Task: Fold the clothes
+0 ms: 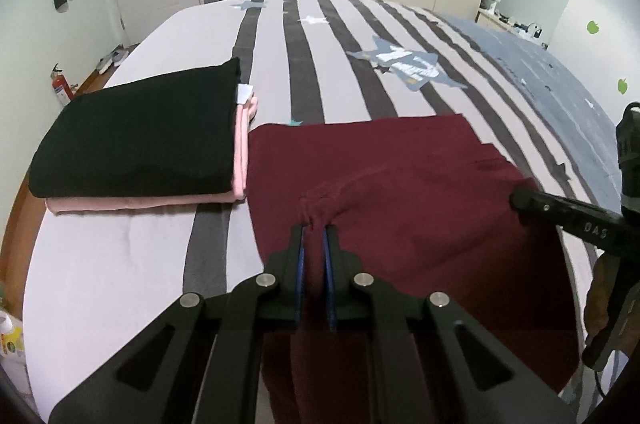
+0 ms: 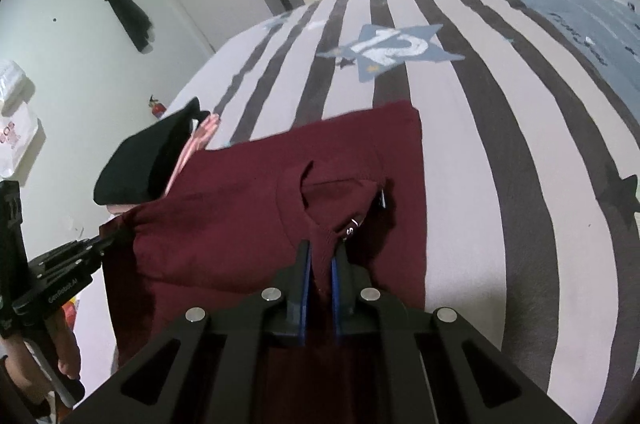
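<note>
Maroon shirt [image 1: 400, 184], pinched, on bed

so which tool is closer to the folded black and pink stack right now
Left. The left tool pinches the maroon garment at its edge beside the black and pink stack; the right tool grips the garment's far side, away from the stack.

Left gripper [image 1: 316, 230]: pointing down and forward, blue pads almost together, a bunch of red cloth [image 1: 400, 184] pinched at the tips. Right gripper [image 2: 322, 252]: also tipped down and forward, pads close, a fold of the same cloth squeezed between them. Seen from the left camera, right gripper coming in from the right edge, tip at the cloth's side. Seen from the right camera, left gripper at the left edge, with a hand [image 2: 66, 344] wrapped round its handle.
</note>
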### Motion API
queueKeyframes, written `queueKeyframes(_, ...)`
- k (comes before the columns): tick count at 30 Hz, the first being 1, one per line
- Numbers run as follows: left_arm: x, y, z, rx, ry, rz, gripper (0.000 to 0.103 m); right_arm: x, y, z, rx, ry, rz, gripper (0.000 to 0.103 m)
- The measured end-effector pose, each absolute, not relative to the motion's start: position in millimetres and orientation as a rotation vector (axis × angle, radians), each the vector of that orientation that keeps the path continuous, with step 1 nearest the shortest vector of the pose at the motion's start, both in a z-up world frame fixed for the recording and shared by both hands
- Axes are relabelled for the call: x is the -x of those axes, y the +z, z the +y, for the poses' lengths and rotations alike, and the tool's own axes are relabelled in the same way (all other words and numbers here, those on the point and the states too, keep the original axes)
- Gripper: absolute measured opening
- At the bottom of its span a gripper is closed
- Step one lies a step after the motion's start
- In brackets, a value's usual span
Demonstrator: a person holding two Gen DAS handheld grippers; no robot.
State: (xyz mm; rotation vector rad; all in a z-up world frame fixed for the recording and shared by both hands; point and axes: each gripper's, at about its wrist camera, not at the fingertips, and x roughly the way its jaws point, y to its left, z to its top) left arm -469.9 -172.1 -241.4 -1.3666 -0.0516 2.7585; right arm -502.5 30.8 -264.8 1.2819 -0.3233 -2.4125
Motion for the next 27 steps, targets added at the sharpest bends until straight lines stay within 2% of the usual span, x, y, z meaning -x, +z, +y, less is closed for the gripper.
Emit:
queueKeyframes(12,494.9,-284.6,-195.3,1.526,2.689,-0.224,0.006,518.4,-302.8,41.1,-1.406,-2.373,-0.406,0.007)
queueKeyframes(22,512.8,-235.7,-199.7,1.336,2.747,-0.281,0.005,529.3,-267.5,51.2,-1.281,-2.432,-0.444,0.007)
queueKeyframes(27,528.3,-224.5,-199.3,1.282,2.766,-0.265,0.005,543.4,-241.8,49.1,-1.193,-2.473,-0.395,0.007)
